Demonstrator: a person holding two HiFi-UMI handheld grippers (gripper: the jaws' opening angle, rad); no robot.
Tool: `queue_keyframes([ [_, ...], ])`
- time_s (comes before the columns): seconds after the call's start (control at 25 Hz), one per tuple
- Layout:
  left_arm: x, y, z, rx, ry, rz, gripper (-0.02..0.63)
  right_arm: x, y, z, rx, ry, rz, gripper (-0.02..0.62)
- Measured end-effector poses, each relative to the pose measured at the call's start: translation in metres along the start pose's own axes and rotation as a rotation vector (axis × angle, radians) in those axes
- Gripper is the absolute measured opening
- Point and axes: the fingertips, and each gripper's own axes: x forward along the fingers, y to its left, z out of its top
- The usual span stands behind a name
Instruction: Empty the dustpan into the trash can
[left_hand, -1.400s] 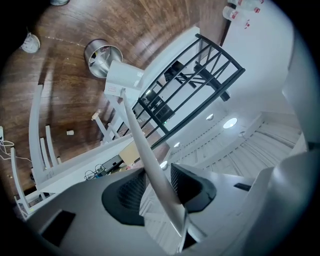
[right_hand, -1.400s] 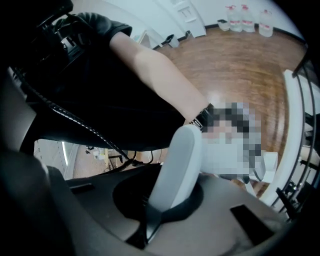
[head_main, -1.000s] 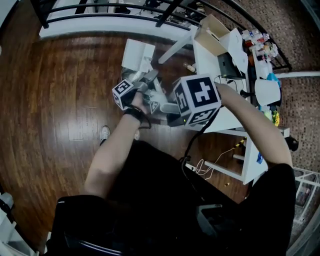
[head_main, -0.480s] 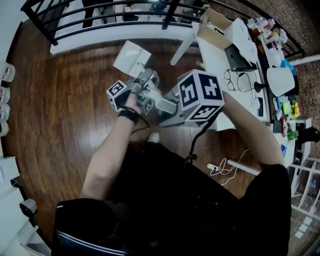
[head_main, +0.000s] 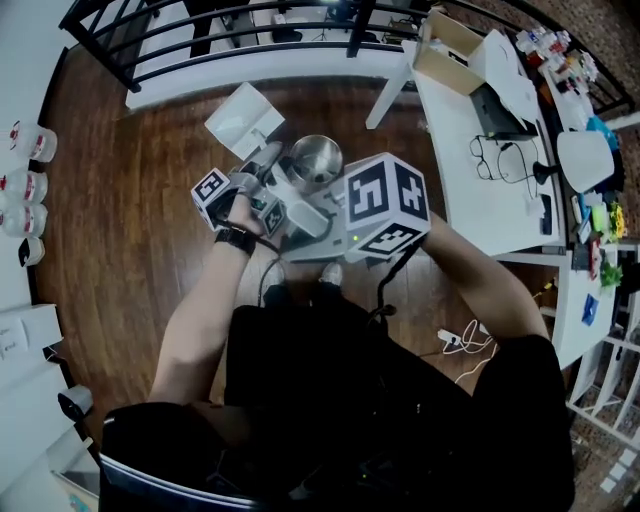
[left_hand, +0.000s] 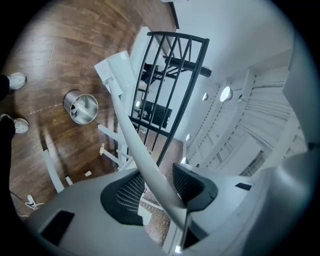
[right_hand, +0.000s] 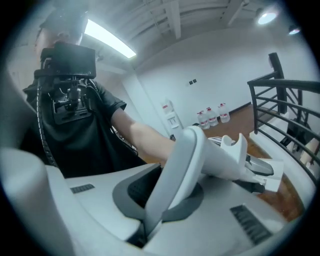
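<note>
The white dustpan (head_main: 243, 120) hangs on its long handle (left_hand: 135, 140) over the wood floor. It is just left of the open steel trash can (head_main: 316, 160) in the head view. My left gripper (head_main: 268, 165) is shut on the handle's shaft, whose ribbed pads (left_hand: 125, 192) press on both sides. In the left gripper view the pan (left_hand: 117, 70) sits up and right of the can (left_hand: 81, 106). My right gripper (head_main: 300, 222) is shut on the handle's curved top end (right_hand: 182, 160). The can's inside looks bare.
A white table (head_main: 480, 190) with a cardboard box (head_main: 450, 45), glasses and clutter stands at the right. A black railing (head_main: 250, 25) runs along the far side. Water bottles (head_main: 25, 185) line the left wall. The person's shoes (left_hand: 17, 80) and cables lie near the can.
Both grippers have risen and shifted left with the dustpan. The handle has rolled. The trash can's mouth, half hidden before, now shows fully beside the handle.
</note>
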Motion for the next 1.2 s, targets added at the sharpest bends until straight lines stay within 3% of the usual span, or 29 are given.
queue_keyframes([
  [0.28, -0.035, -0.009, 0.024, 0.051, -0.027, 0.024, 0.184, 0.018, 0.0, 0.035, 0.048, -0.211, 0.029, 0.006],
  [0.44, -0.055, -0.009, 0.067, 0.059, -0.155, 0.004, 0.19, 0.032, 0.0, 0.058, 0.079, -0.32, 0.048, 0.006],
  [0.52, -0.064, -0.011, 0.077, 0.051, -0.175, -0.004, 0.192, 0.039, 0.0, 0.068, 0.088, -0.343, 0.053, 0.006],
  [0.88, -0.095, -0.032, 0.116, 0.01, -0.143, -0.059, 0.195, 0.077, -0.016, 0.116, 0.115, -0.387, 0.044, 0.006],
  [1.2, -0.101, -0.044, 0.122, 0.012, -0.043, -0.158, 0.213, 0.087, -0.023, 0.139, 0.154, -0.419, 0.017, 0.008],
])
